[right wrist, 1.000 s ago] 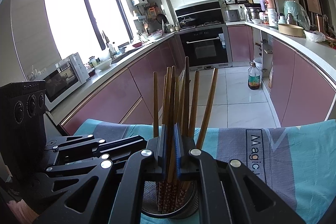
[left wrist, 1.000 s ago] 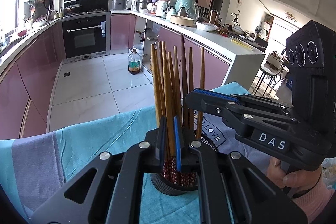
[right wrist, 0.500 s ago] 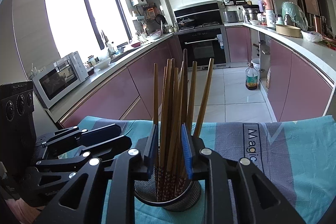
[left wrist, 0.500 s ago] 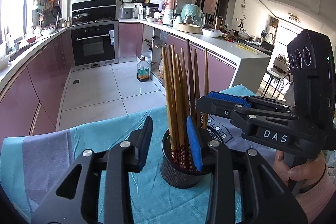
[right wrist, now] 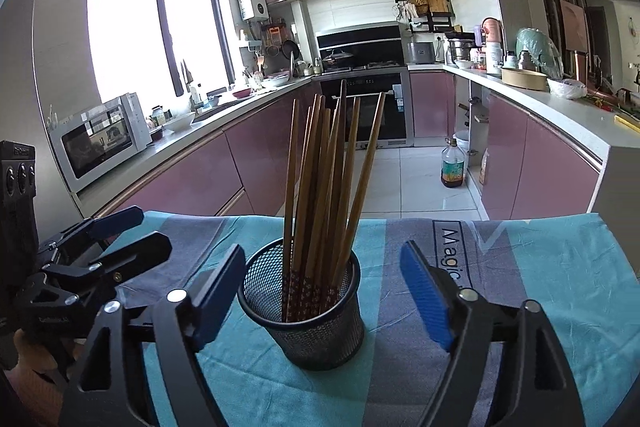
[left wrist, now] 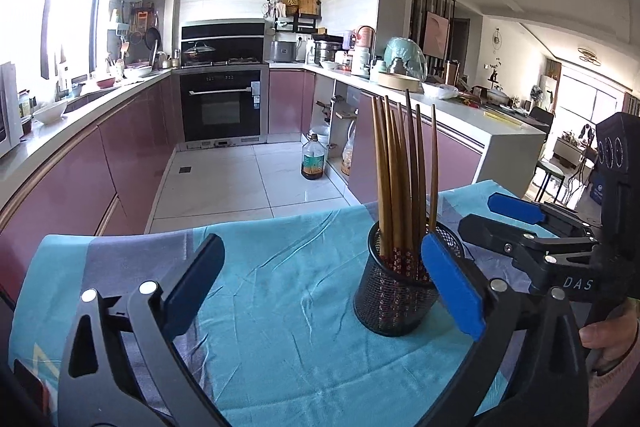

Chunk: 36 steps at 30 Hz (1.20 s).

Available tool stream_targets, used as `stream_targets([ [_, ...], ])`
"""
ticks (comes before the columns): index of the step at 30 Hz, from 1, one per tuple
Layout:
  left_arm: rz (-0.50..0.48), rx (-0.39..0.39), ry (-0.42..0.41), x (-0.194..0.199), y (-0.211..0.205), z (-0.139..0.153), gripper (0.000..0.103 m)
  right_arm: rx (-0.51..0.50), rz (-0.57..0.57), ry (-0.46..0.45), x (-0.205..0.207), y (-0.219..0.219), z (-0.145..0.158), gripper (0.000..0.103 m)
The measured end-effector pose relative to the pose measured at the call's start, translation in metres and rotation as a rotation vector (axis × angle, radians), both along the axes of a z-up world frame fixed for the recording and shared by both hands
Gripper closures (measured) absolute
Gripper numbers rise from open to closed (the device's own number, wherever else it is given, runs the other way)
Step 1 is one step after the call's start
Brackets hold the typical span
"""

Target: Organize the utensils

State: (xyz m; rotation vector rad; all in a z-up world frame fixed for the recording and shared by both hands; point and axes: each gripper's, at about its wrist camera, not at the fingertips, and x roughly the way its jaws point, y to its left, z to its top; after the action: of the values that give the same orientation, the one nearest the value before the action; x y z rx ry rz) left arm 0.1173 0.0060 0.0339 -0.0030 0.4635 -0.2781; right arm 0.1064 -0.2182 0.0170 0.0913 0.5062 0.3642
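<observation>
Both grippers, left (left wrist: 320, 291) and right (right wrist: 324, 291), are spread and empty beside the mesh holder (right wrist: 304, 315) holding upright chopsticks (right wrist: 324, 179); withdraw level, avoiding bumping the holder

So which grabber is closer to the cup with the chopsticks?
Probably the right gripper: its open fingers sit on either side of the mesh cup. The left gripper is open too, with the cup beside its right finger.
</observation>
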Motion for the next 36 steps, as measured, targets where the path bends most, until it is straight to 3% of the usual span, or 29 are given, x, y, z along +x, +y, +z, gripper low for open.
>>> stream_targets([
  [4,0.042,0.008,-0.041,-0.017,0.004,-0.001,0.006,-0.030,-0.035,-0.037,-0.016,0.002,-0.005,0.007],
  [11,0.116,-0.019,-0.075,-0.049,0.021,-0.006,0.006,-0.056,-0.058,-0.112,-0.051,0.007,-0.009,0.007],
  [20,0.205,-0.038,-0.146,-0.095,0.038,-0.008,0.006,-0.055,-0.093,-0.130,-0.078,0.011,-0.016,0.007],
  [36,0.227,-0.043,-0.210,-0.133,0.038,-0.011,0.006,-0.089,-0.174,-0.288,-0.117,0.018,-0.011,0.007],
])
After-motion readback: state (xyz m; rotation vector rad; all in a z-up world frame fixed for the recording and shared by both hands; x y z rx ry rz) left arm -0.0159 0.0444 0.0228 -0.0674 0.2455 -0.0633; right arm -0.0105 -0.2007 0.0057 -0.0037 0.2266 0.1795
